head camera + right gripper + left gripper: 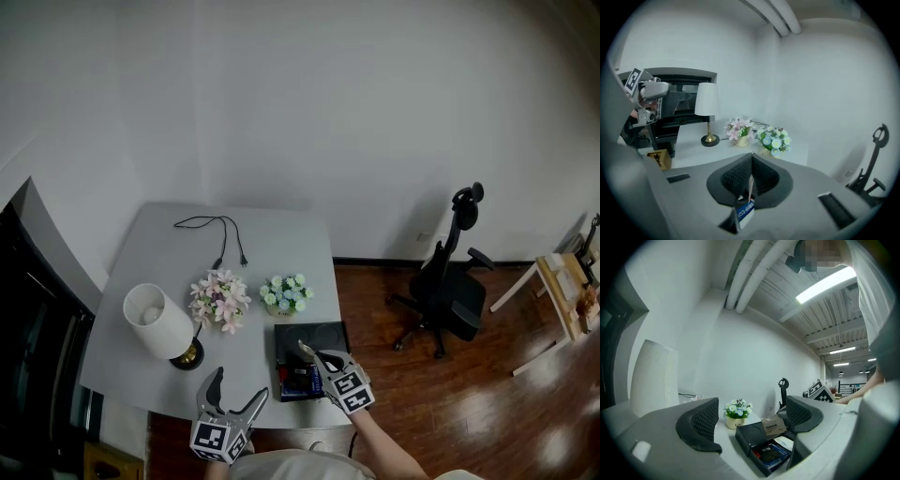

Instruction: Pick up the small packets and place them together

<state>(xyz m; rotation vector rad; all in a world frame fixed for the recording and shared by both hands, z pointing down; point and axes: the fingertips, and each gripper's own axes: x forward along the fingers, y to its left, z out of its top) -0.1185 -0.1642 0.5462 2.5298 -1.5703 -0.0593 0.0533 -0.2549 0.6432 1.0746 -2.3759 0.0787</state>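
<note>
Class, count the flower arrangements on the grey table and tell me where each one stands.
2. The pink flowers stand just right of the white lamp. The blue-and-white flowers stand to their right, just beyond the black box. None appears hidden.

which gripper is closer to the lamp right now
Left. The left gripper is by the front edge of the table, just right of the lamp. The right gripper is farther right, above the black box, shut on a packet.
</note>
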